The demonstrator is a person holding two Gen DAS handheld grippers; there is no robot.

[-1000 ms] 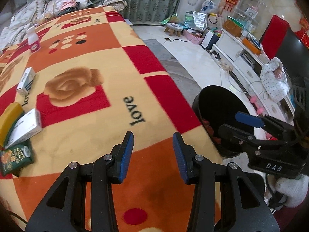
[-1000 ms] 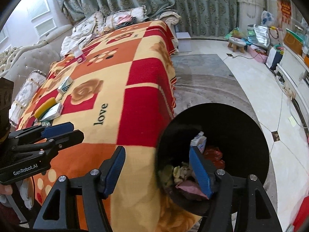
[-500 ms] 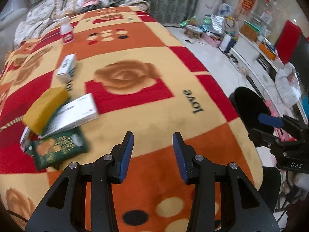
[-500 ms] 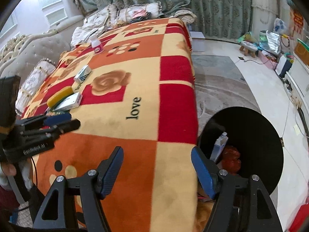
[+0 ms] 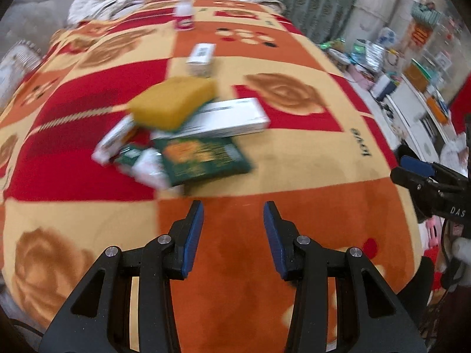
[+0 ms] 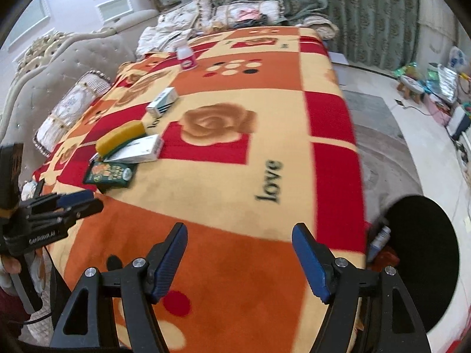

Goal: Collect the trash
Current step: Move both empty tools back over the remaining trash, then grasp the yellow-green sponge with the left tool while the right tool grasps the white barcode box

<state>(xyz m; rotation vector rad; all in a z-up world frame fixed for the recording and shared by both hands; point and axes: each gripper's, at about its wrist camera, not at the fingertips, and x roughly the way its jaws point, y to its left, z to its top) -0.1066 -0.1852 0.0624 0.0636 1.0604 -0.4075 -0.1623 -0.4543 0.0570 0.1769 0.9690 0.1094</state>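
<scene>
Motion blur smears the trash pile on the blanket (image 6: pixel 235 182): one yellow sponge (image 5: pixel 173 103), one long white box (image 5: pixel 226 119) and one green packet (image 5: pixel 203 158) read clearly, the small wrappers beside them do not. Left gripper (image 5: pixel 232 232) hangs just short of the pile, jaws spread and empty. Right gripper (image 6: pixel 240 260) has just been opening, nothing between its jaws. The black bin (image 6: pixel 424 261) is partly cut off behind the blanket's edge.

Both wrist views angle down (steeply) over the same blanket (image 5: pixel 294 176).
</scene>
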